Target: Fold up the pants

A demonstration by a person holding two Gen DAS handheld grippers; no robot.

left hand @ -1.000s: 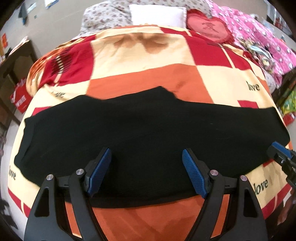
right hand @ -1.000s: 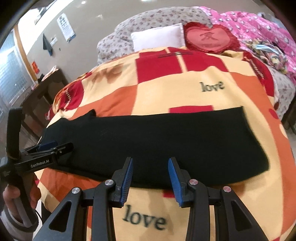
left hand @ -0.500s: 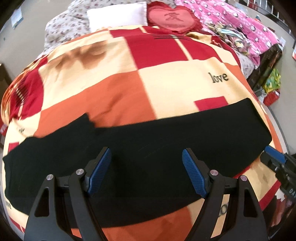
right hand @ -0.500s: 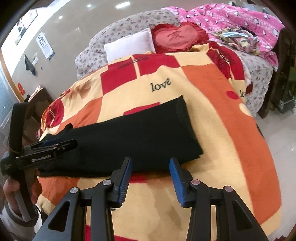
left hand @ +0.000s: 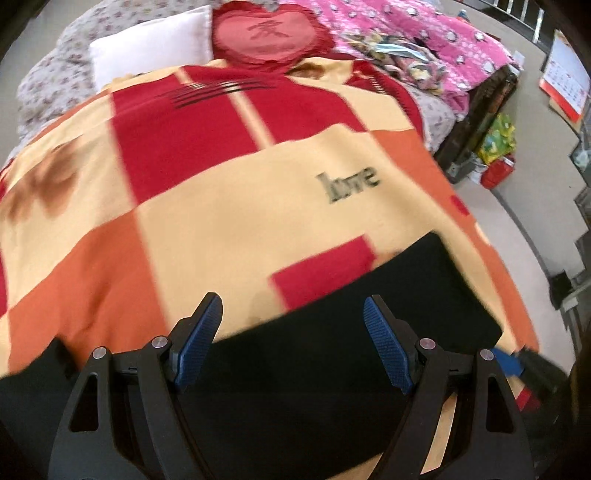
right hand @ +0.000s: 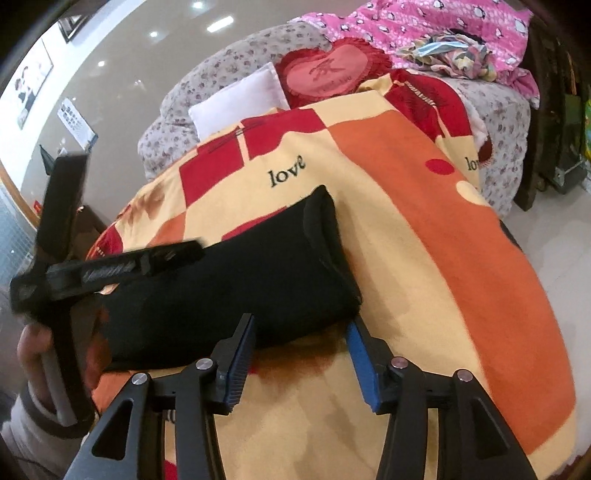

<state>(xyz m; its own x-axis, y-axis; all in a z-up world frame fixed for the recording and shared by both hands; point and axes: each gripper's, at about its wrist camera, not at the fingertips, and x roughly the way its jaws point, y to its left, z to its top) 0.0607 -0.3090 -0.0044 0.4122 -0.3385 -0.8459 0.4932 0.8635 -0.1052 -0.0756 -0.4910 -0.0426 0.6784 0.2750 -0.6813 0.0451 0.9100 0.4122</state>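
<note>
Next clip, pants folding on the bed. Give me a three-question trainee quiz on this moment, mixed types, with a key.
1. True or false: the black pants lie on the checked blanket.
2. The right gripper is: A) clamped on the pants, B) open with nothing between its pads, C) out of view.
3. Fill in: the cushion beside the white pillow is shaped like a ____.

Key: 1 true. 2 B; its jaws have just been opening. 3 heart.

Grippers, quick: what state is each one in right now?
Left gripper: open, holding nothing, over the black pants.
Right gripper: open, fingers just been opening, empty, at the pants' near edge.
</note>
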